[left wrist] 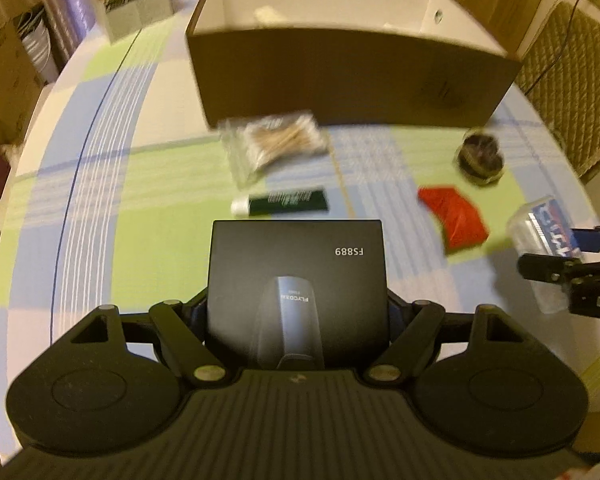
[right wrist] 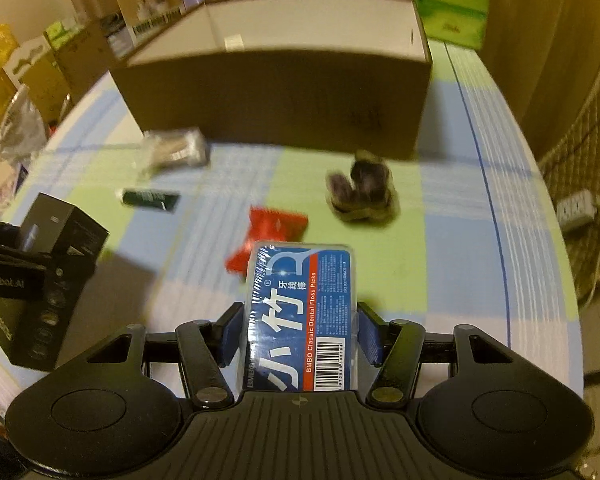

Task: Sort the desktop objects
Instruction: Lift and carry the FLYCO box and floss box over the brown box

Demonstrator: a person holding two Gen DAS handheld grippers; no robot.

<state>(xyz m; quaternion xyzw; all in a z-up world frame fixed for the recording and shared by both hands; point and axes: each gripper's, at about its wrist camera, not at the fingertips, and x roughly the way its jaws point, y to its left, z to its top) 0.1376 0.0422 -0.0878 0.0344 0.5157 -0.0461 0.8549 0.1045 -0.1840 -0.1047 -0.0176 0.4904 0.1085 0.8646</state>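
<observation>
Black box (left wrist: 298,280) marked FS889 sits clamped in the jaws of the left gripper (left wrist: 298,312), held up over the desk (left wrist: 100,200). Floss pick box (right wrist: 300,312), blue and clear, is clamped in the jaws of the right gripper (right wrist: 300,332). Past the black box, at 12 o'clock, lie a green tube (left wrist: 284,202) and a cotton swab bag (left wrist: 276,142). A red packet (left wrist: 454,216) lies at 2 o'clock. Behind them stands an open cardboard box (left wrist: 340,76).

Black FS889 box (left wrist: 298,280) and blue floss-pick pack (right wrist: 300,316), each clamped, raised above tablecloth
</observation>
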